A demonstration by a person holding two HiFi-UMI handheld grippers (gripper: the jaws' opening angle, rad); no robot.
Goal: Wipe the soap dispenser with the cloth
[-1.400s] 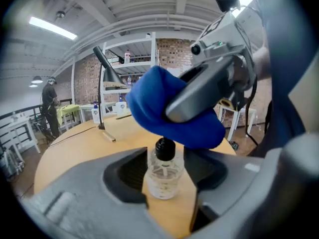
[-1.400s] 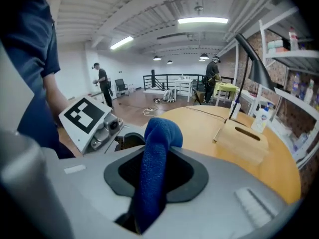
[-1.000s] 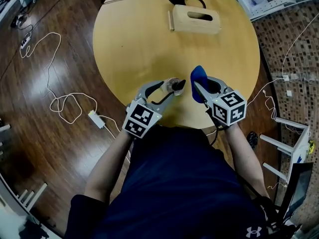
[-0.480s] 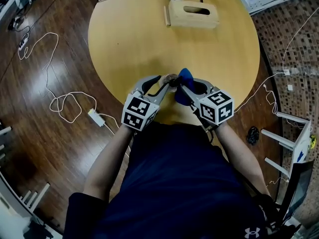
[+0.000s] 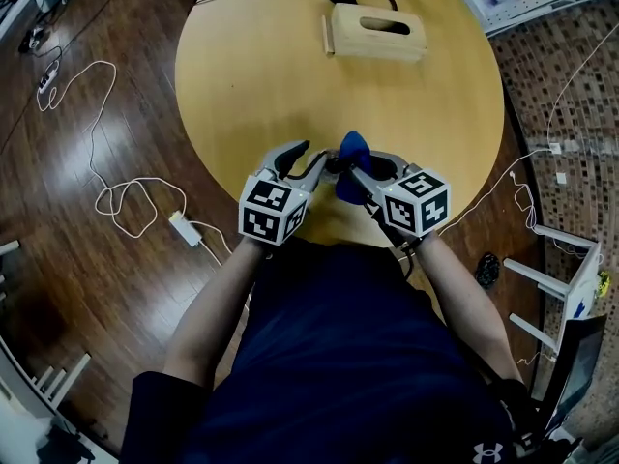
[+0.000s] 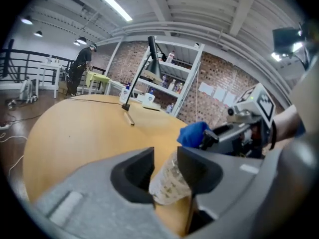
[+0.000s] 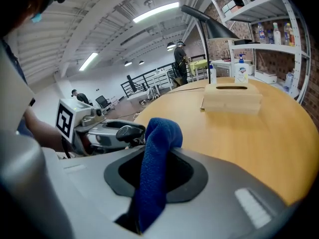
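Two grips: soap dispenser (image 6: 169, 183) is clamped steady in the left gripper (image 6: 165, 159); cloth (image 7: 162, 131), just squeezed tighter in the right gripper (image 7: 154, 176), is held beside the dispenser for wiping.

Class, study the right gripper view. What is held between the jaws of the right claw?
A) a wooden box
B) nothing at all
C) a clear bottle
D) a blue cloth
D: the blue cloth stands pinched between the jaws of the right claw, which have just been closing on it.
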